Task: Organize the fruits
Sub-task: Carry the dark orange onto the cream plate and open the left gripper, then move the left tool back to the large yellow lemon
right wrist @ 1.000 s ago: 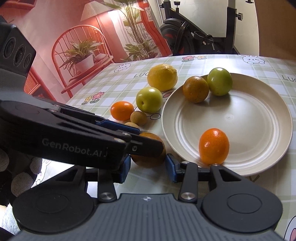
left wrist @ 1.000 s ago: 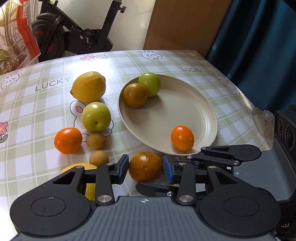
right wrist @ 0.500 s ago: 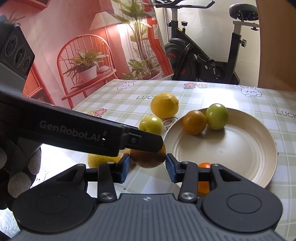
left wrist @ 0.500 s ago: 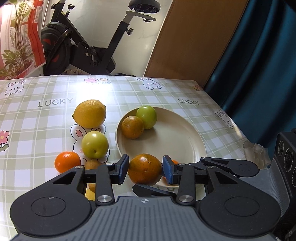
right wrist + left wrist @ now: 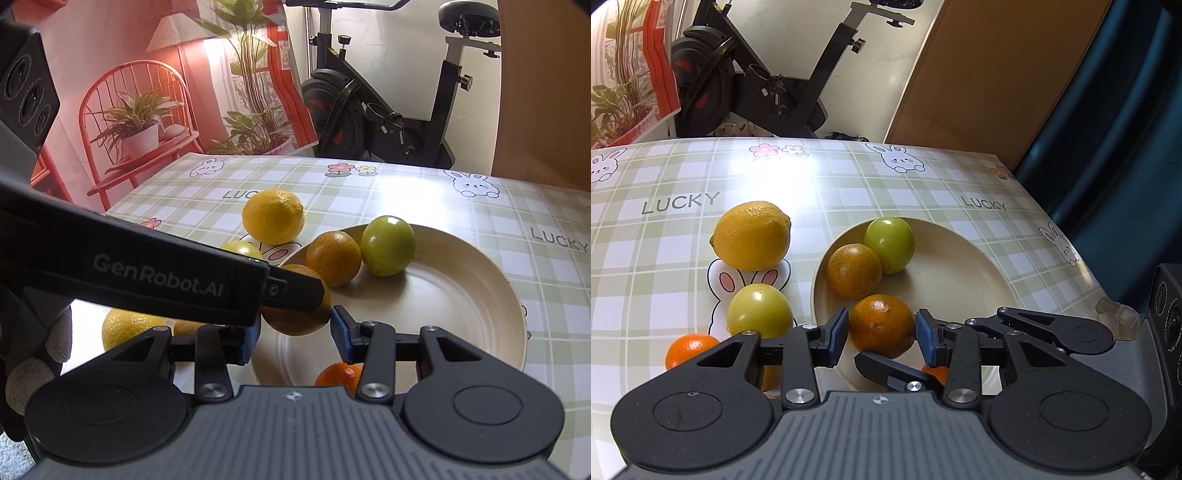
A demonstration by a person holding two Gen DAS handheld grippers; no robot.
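My left gripper (image 5: 881, 330) is shut on a dark orange (image 5: 881, 326) and holds it in the air over the near left rim of the beige plate (image 5: 964, 284). The same orange shows in the right wrist view (image 5: 299, 314), partly behind the left gripper's finger. My right gripper (image 5: 295, 338) is open and empty, just behind and below that orange. On the plate lie another dark orange (image 5: 854, 271), a green fruit (image 5: 889, 244) and a small bright orange (image 5: 338, 374). A lemon (image 5: 750, 235), a green fruit (image 5: 760, 316) and a small orange (image 5: 689, 349) lie on the table.
The table has a green checked cloth (image 5: 849, 184) with rabbits. Another yellow fruit (image 5: 127, 328) lies near the table's front left. An exercise bike (image 5: 388, 122) stands behind the table. A dark curtain (image 5: 1126, 129) hangs at the right.
My left gripper closed on the dark orange beside the plate, lifted it off the table and carried it over the plate's near rim. The right gripper rose alongside and stayed open.
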